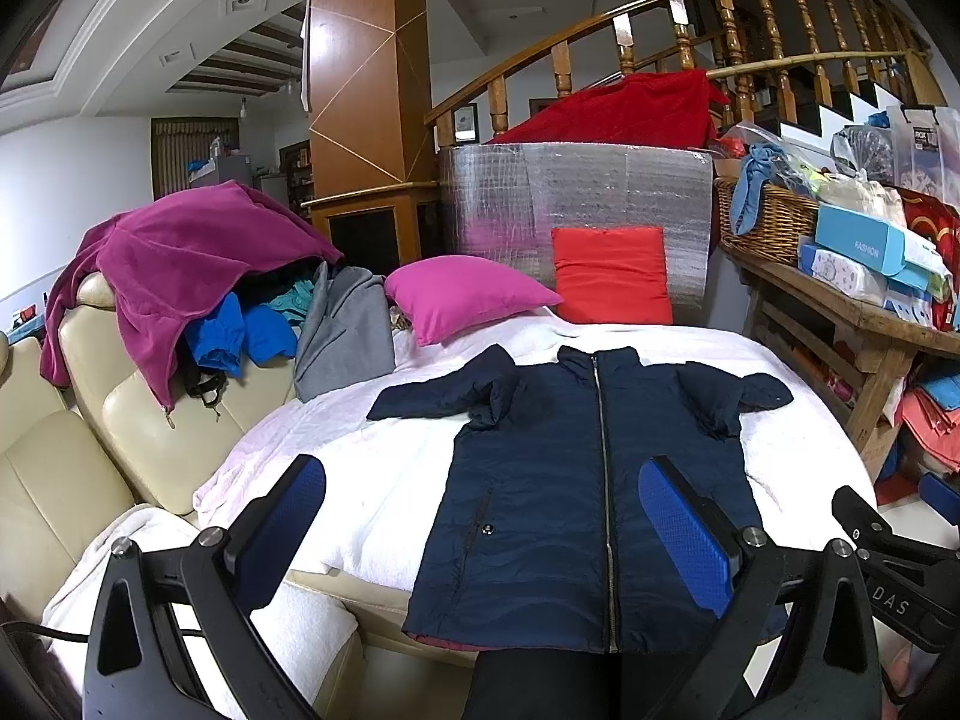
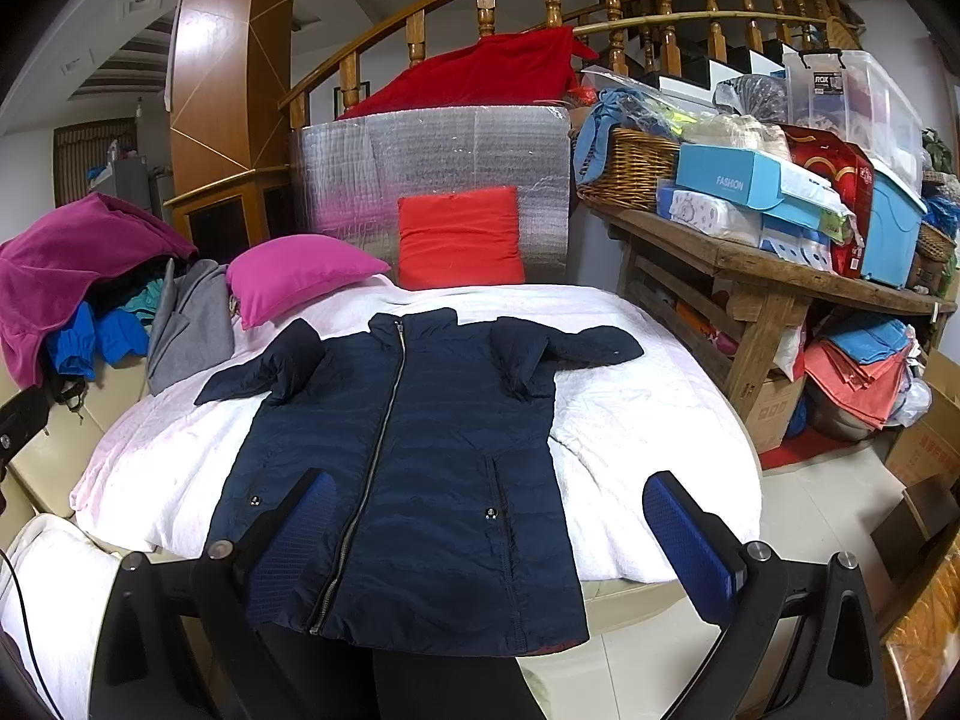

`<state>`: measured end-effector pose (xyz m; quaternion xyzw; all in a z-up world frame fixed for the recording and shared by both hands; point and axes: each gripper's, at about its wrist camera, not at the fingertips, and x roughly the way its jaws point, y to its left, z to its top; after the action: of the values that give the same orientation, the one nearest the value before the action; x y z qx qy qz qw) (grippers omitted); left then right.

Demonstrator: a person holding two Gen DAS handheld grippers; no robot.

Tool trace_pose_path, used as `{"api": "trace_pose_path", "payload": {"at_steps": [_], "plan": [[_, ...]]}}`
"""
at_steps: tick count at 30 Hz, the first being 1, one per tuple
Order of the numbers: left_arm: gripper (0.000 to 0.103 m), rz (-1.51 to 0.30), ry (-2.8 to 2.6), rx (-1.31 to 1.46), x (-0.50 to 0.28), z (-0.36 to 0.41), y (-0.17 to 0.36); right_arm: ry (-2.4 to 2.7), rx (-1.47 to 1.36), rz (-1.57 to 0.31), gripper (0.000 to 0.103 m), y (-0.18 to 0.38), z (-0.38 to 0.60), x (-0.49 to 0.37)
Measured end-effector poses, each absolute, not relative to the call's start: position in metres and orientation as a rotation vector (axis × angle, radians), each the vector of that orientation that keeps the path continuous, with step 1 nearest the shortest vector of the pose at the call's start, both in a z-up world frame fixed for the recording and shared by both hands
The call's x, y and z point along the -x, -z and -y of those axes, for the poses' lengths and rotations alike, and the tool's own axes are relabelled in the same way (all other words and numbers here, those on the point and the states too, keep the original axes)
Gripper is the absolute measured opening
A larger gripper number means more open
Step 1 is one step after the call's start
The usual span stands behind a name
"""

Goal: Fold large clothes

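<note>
A navy zip-up padded jacket (image 1: 576, 480) (image 2: 414, 468) lies face up and zipped on the white-covered bed (image 1: 372, 480) (image 2: 636, 450). Its collar points away from me, its hem hangs over the near edge, and both sleeves are bent and bunched near the shoulders. My left gripper (image 1: 480, 516) hovers open above the hem, toward the jacket's left side, holding nothing. My right gripper (image 2: 489, 534) is also open and empty, over the hem toward the right side. The right gripper's black frame (image 1: 888, 552) shows at the right edge of the left wrist view.
A cream sofa (image 1: 78, 432) piled with a magenta fleece (image 1: 174, 264), blue and grey clothes sits left. Pink (image 1: 468, 294) and red (image 1: 609, 273) pillows rest at the bed's far end. A cluttered wooden table (image 2: 774, 276) stands right, tiled floor (image 2: 798, 498) beside it.
</note>
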<state>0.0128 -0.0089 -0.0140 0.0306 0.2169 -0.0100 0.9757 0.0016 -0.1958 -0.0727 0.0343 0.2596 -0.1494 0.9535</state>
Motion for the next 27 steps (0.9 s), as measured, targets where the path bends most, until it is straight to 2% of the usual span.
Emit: {"api": "trace_pose_path", "payload": {"at_steps": [12,19,27], "plan": [[0.103,-0.453,0.041,-0.068,-0.035,0.016,0.016,0.299,-0.066,-0.546,0.103,0.076,0.201,-0.012],[0.103,-0.528,0.006,-0.043,-0.124,0.04,0.025,0.284,-0.161,-0.549,0.103,0.076,0.262,-0.039],[0.103,-0.671,-0.032,-0.011,-0.229,0.083,0.083,0.241,-0.462,-0.577,0.103,0.097,0.393,-0.098]]}}
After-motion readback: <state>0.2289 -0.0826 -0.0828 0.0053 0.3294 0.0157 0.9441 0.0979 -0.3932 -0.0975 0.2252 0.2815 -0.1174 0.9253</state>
